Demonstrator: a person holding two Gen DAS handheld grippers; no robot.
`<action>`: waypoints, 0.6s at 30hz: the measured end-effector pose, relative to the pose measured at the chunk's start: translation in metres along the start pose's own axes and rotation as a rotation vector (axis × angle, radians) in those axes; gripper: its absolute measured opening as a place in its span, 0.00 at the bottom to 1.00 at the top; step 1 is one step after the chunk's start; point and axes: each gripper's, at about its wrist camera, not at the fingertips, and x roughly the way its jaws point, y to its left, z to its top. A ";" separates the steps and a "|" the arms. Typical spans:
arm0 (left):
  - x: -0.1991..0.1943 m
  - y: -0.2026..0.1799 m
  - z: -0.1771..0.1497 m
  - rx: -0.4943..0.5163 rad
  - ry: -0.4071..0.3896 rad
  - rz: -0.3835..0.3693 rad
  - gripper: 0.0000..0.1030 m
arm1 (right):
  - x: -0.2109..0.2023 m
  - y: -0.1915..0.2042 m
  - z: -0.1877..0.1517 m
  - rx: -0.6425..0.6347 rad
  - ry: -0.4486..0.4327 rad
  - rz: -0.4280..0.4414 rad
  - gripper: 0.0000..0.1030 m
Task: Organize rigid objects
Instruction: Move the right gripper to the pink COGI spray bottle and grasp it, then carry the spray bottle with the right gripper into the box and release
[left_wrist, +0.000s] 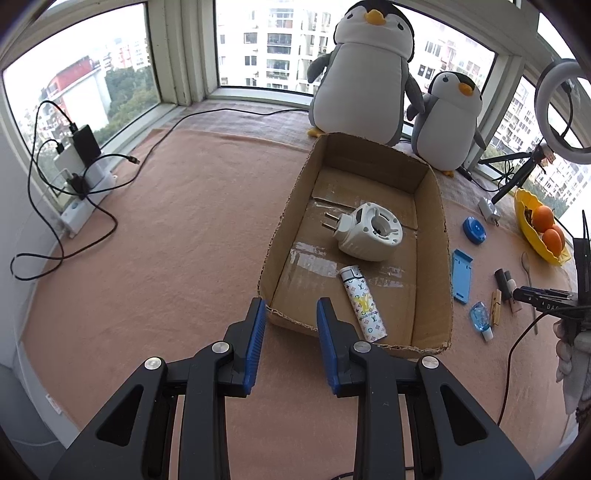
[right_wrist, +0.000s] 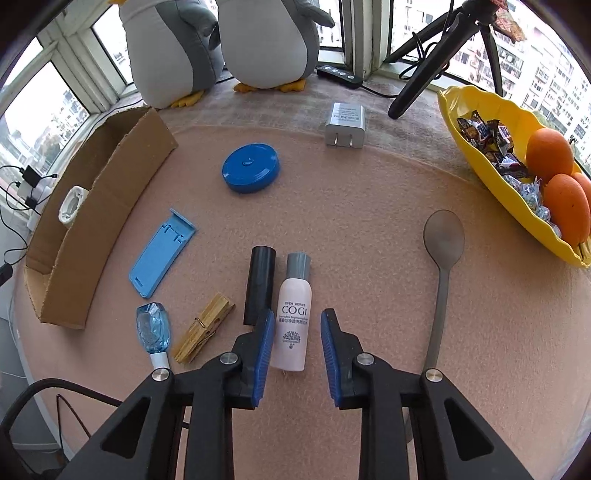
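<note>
The step in hand looks like picking the next loose item for the cardboard box: the right gripper points steeply down over the pink bottle, which lies flat on the mat just right of a black tube. Its jaws stand partly apart with the bottle's near end between them; the left pad seems to touch the bottle's side, the right pad shows a gap, so nothing is gripped yet. The next move, I judge, calls for closing squarely without catching the tube, then lifting left to the box.

The left gripper hangs empty at the box's near rim, jaws narrowly apart, angled down. A plug adapter and lighter already lie inside.
</note>
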 end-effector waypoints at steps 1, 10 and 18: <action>0.000 0.001 0.000 -0.002 0.000 0.002 0.26 | 0.001 0.000 0.001 -0.005 0.006 -0.001 0.22; 0.003 0.005 -0.002 -0.014 0.009 0.018 0.26 | 0.010 0.002 0.004 -0.046 0.044 -0.025 0.17; 0.010 0.014 -0.001 -0.029 0.021 0.024 0.26 | 0.008 0.001 0.001 -0.017 0.020 -0.026 0.17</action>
